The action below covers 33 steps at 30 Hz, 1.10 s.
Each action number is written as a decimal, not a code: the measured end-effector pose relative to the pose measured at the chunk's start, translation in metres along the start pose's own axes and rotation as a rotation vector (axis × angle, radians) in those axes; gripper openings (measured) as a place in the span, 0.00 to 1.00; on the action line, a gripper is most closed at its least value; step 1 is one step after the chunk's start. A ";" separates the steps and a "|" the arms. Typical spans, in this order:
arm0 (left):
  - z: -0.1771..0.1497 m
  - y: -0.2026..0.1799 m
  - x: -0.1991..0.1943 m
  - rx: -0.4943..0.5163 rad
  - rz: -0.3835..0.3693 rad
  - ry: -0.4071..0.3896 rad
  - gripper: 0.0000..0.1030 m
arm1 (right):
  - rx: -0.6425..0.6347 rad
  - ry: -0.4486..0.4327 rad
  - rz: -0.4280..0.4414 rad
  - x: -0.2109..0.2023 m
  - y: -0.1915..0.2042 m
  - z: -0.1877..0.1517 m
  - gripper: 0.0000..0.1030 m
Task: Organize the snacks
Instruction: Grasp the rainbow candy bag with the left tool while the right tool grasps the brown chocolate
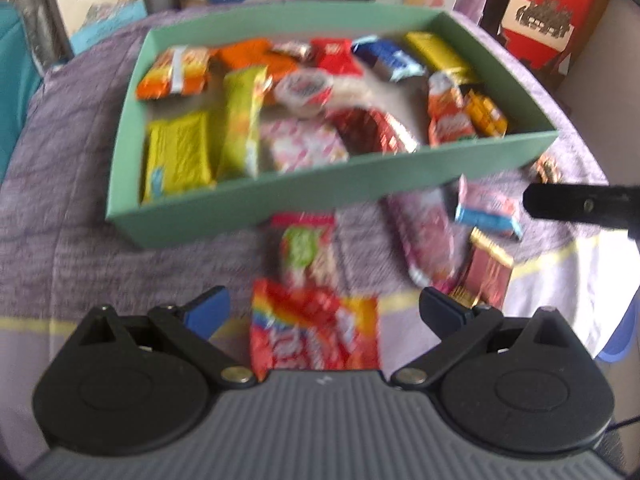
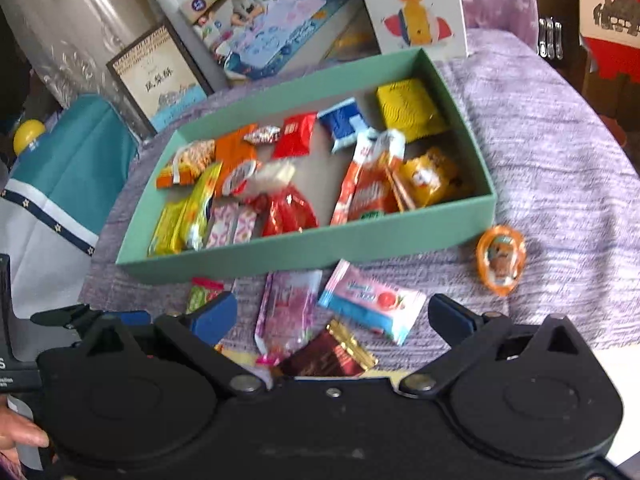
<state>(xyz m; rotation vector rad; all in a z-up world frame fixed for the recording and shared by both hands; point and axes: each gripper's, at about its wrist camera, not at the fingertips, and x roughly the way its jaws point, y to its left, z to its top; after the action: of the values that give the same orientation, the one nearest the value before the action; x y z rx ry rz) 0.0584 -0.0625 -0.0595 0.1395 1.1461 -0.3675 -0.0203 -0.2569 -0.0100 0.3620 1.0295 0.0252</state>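
A green box (image 1: 280, 196) (image 2: 304, 248) holds several snack packets on the purple cloth. In the left wrist view my left gripper (image 1: 324, 312) is open just above a red rainbow packet (image 1: 316, 332), with a red-green packet (image 1: 306, 248) beyond it. A pink long packet (image 1: 426, 232) (image 2: 286, 312), a pink-blue sachet (image 1: 488, 210) (image 2: 372, 300) and a maroon-gold packet (image 1: 486, 272) (image 2: 328, 356) lie in front of the box. My right gripper (image 2: 332, 316) is open over these, holding nothing. An orange jelly cup (image 2: 500, 260) lies to the right.
Cardboard toy boxes (image 2: 276, 32) and a framed print (image 2: 160, 76) stand behind the green box. A red carton (image 1: 552, 12) stands at the back right. A teal bag (image 2: 72, 168) sits to the left. A hand (image 2: 20, 432) shows at the lower left.
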 end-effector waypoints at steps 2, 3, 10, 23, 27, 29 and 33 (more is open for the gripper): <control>-0.008 0.006 0.001 -0.010 -0.003 0.017 1.00 | 0.005 0.005 0.003 0.002 0.002 -0.004 0.98; -0.011 0.008 0.002 -0.017 -0.006 0.024 1.00 | 0.003 0.009 0.005 0.004 0.004 -0.005 0.96; -0.024 0.012 0.011 -0.019 -0.004 0.055 0.96 | 0.018 0.089 -0.006 0.020 0.008 -0.019 0.84; -0.034 0.019 -0.005 0.009 -0.069 -0.040 0.39 | 0.099 0.173 -0.080 0.029 0.012 -0.037 0.57; -0.036 0.027 -0.006 -0.014 -0.103 -0.049 0.40 | 0.048 0.151 -0.143 0.038 0.030 -0.035 0.52; -0.037 0.030 -0.006 -0.023 -0.116 -0.054 0.40 | 0.004 0.137 -0.172 0.046 0.040 -0.034 0.52; -0.038 0.036 -0.006 -0.041 -0.138 -0.060 0.41 | -0.021 0.112 -0.201 0.052 0.052 -0.034 0.52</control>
<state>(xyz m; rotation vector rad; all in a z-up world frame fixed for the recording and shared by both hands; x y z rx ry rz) 0.0361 -0.0161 -0.0723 0.0128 1.1065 -0.4669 -0.0145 -0.1880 -0.0530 0.2390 1.1714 -0.1258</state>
